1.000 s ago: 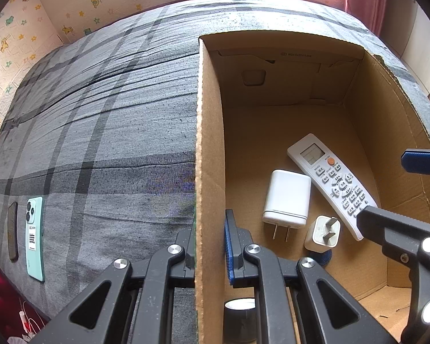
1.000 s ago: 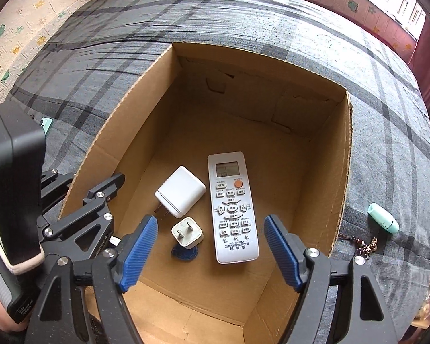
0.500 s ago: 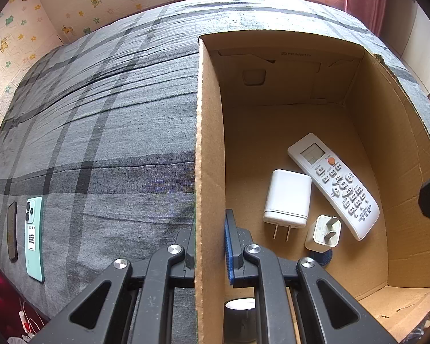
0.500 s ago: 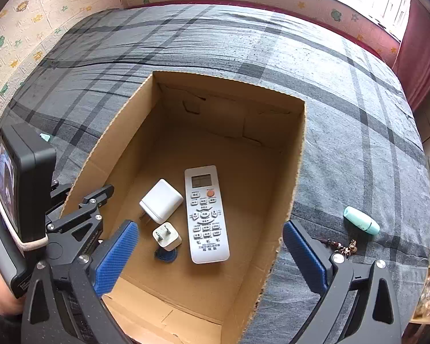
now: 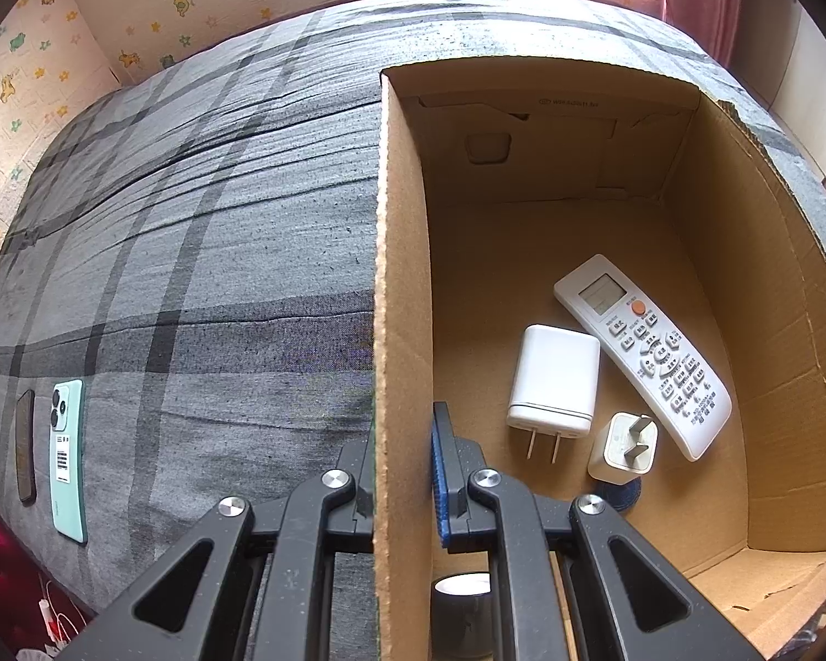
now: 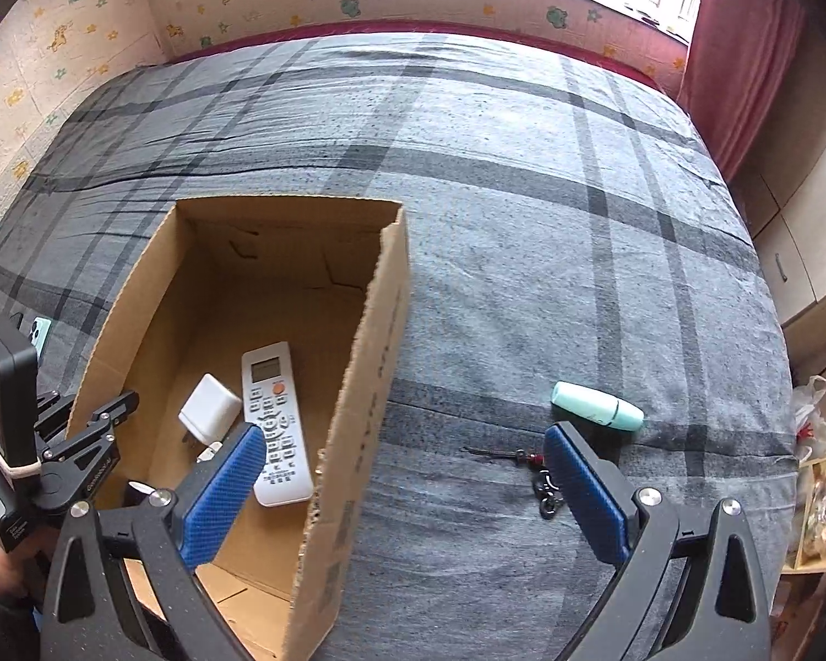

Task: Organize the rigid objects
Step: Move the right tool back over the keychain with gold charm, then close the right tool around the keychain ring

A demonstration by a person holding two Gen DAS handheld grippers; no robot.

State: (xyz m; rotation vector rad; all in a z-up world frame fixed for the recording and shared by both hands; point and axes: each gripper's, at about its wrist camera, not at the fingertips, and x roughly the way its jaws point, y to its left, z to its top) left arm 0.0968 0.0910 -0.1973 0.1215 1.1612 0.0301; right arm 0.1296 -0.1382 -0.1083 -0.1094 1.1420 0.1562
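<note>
My left gripper (image 5: 402,457) is shut on the left wall of an open cardboard box (image 5: 402,275) that stands on a grey plaid bed. On the box floor lie a white remote (image 5: 641,355), a large white charger (image 5: 553,380) and a small white plug (image 5: 622,449). My right gripper (image 6: 402,440) hangs wide open and empty above the box's right wall (image 6: 369,385). Its left pad is over the remote (image 6: 275,424) and its right pad over the bedcover. A mint green tube (image 6: 597,405) and a keychain (image 6: 539,476) lie on the bed just beyond the right pad.
A mint phone (image 5: 67,457) and a dark phone (image 5: 25,446) lie near the bed's left edge. A dark cylinder (image 5: 460,589) sits in the box's near corner. A bag (image 6: 815,473) stands off the bed's right edge. Wallpapered walls ring the bed.
My right gripper has opened wider, risen and swung right from over the box's inside to its right wall, leaving the left wrist view. The left gripper and box have not moved.
</note>
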